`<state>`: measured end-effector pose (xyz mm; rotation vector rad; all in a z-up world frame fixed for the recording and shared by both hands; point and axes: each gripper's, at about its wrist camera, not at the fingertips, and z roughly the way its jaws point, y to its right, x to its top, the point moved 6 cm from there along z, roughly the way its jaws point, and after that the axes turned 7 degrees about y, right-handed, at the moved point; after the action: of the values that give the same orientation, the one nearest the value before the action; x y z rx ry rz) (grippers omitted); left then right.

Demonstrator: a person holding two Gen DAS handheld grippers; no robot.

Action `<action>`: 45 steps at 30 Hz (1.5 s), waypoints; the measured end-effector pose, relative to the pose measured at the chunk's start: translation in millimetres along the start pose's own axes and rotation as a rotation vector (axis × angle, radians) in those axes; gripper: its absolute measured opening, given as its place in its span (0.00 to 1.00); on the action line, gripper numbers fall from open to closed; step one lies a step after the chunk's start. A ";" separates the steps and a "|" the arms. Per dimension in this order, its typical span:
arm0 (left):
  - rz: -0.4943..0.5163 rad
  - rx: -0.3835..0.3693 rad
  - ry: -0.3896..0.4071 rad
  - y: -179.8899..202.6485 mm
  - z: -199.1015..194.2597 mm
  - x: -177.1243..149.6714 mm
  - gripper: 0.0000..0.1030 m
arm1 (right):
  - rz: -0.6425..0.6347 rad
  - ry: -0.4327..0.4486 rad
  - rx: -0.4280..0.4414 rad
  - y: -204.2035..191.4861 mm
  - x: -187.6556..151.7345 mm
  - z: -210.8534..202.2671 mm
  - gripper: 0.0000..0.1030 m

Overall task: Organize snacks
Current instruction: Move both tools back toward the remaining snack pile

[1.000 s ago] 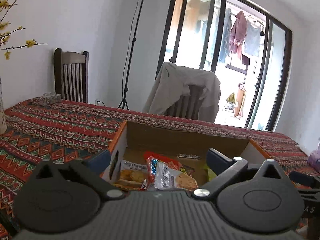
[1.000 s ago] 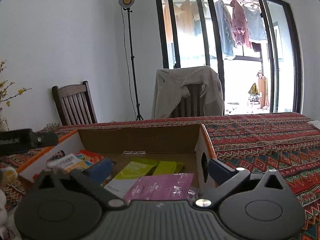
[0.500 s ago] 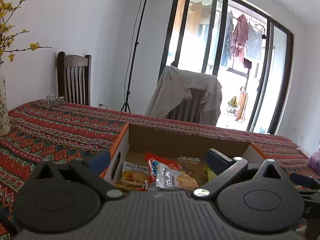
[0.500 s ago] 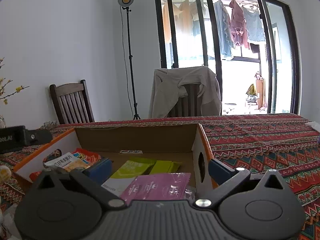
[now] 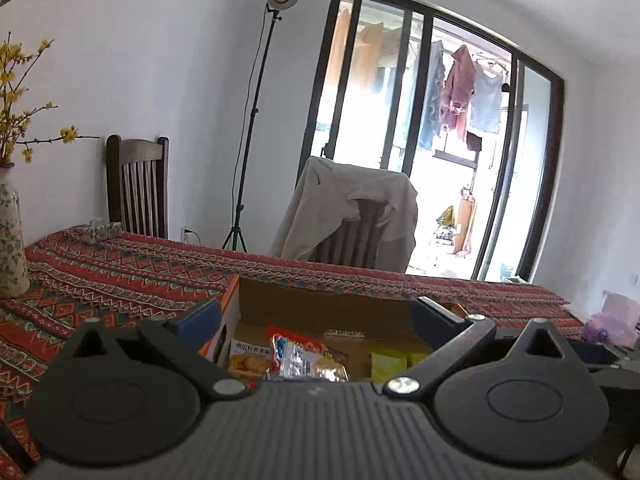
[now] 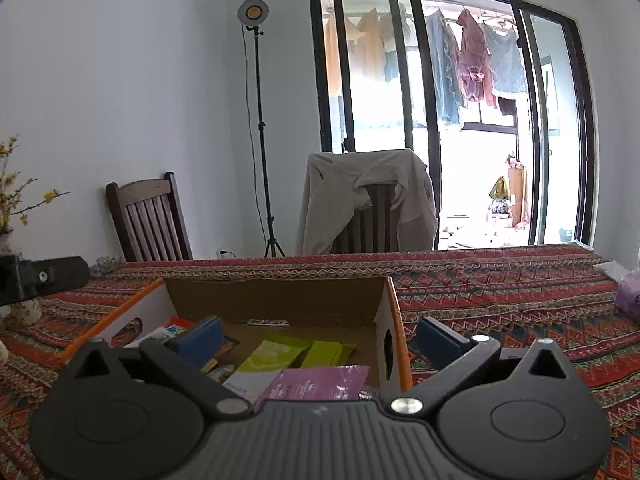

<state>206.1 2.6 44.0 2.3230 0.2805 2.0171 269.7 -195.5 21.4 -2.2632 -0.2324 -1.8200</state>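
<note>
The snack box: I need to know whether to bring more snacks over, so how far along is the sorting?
Mostly done, it seems. The cardboard box already holds red and clear packets, green packets and a purple packet. Nothing is in hand: the left gripper and right gripper are both open and empty. No loose snacks show on the tablecloth, though its near edge is hidden.

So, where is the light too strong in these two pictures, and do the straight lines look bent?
Left wrist view: the glass door is overexposed near the floor; its frame curves and leans from fisheye distortion. Right wrist view: the same door is blown out white, the corners darken, while the cardboard box stays evenly lit and sharp.
</note>
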 end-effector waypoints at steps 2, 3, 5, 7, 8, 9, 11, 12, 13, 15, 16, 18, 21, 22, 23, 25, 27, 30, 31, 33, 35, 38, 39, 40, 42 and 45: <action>0.007 -0.017 -0.011 -0.6 -8.2 -4.6 1.00 | -0.005 -0.002 0.010 -0.4 -3.4 -9.7 1.00; 0.010 -0.020 -0.017 -1.8 -11.5 -8.1 1.00 | -0.005 -0.007 0.013 -0.7 -6.1 -13.6 1.00; 0.012 -0.023 -0.037 -6.2 -19.9 -17.5 1.00 | -0.001 -0.024 0.018 0.7 -14.2 -21.7 1.00; 0.011 -0.023 -0.060 -11.7 -27.4 -26.7 1.00 | -0.001 -0.046 0.019 2.3 -23.7 -28.5 1.00; 0.012 -0.020 -0.070 -13.8 -30.3 -30.8 1.00 | -0.005 -0.059 0.016 3.5 -29.1 -32.1 1.00; 0.014 -0.018 -0.082 -16.3 -32.9 -35.0 1.00 | -0.008 -0.071 0.014 4.5 -33.9 -35.2 1.00; 0.016 -0.015 -0.103 -20.9 -39.1 -43.8 1.00 | -0.015 -0.092 0.011 6.1 -42.9 -41.8 1.00; 0.018 -0.013 -0.111 -23.2 -41.5 -47.7 1.00 | -0.019 -0.100 0.008 7.1 -46.7 -45.4 1.00; 0.021 -0.012 -0.119 -25.3 -44.9 -52.3 1.00 | -0.021 -0.108 0.006 8.0 -50.5 -48.8 1.00; 0.019 -0.005 -0.130 -31.1 -50.6 -60.8 1.00 | -0.020 -0.124 0.007 9.9 -58.0 -56.1 1.00; 0.016 -0.001 -0.141 -34.1 -52.7 -65.5 1.00 | -0.020 -0.132 0.010 10.6 -61.6 -59.7 1.00; 0.010 0.012 -0.160 -38.4 -55.5 -71.6 1.00 | -0.025 -0.145 0.014 10.6 -68.3 -65.6 1.00; 0.009 0.023 -0.164 -44.0 -60.0 -75.3 1.00 | -0.034 -0.167 0.018 10.5 -77.6 -73.0 1.00; 0.011 0.026 -0.159 -45.4 -61.1 -75.8 1.00 | -0.035 -0.174 0.019 9.6 -79.5 -74.8 1.00; 0.012 0.031 -0.155 -46.1 -61.5 -76.5 1.00 | -0.034 -0.181 0.020 9.1 -81.2 -75.7 1.00; 0.014 0.040 -0.150 -47.7 -61.2 -80.7 1.00 | -0.025 -0.191 0.020 8.8 -83.9 -77.2 1.00; 0.028 0.053 -0.143 -48.3 -60.6 -86.1 1.00 | -0.015 -0.196 0.025 8.5 -86.0 -79.6 1.00; 0.047 0.058 -0.159 -47.4 -56.7 -92.2 1.00 | -0.018 -0.200 0.019 8.6 -88.4 -82.1 1.00; 0.040 0.050 -0.157 -47.3 -56.3 -92.1 1.00 | -0.017 -0.203 0.016 8.7 -88.4 -81.9 1.00; 0.031 0.044 -0.145 -48.1 -58.0 -91.3 1.00 | -0.013 -0.209 0.008 10.5 -89.8 -81.0 1.00; 0.029 0.044 -0.137 -47.9 -59.7 -91.0 1.00 | -0.005 -0.217 -0.006 12.6 -91.6 -78.9 1.00; 0.020 0.034 -0.139 -48.4 -59.7 -91.8 1.00 | 0.003 -0.226 -0.022 15.1 -93.8 -76.9 1.00; 0.017 0.032 -0.142 -48.6 -59.3 -92.1 1.00 | 0.005 -0.230 -0.023 15.7 -94.8 -76.2 1.00; 0.013 0.031 -0.144 -48.9 -59.1 -92.2 1.00 | 0.005 -0.235 -0.028 16.6 -96.1 -75.2 1.00; 0.004 0.029 -0.144 -49.9 -59.0 -92.0 1.00 | 0.002 -0.246 -0.037 18.1 -98.2 -73.1 1.00; -0.010 0.024 -0.142 -51.3 -59.2 -91.7 1.00 | -0.009 -0.268 -0.050 19.9 -102.0 -67.9 1.00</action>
<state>130.4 32.6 -45.0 2.4589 0.3092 1.8420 188.9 -231.3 -65.8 -2.5421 -0.2442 -1.5376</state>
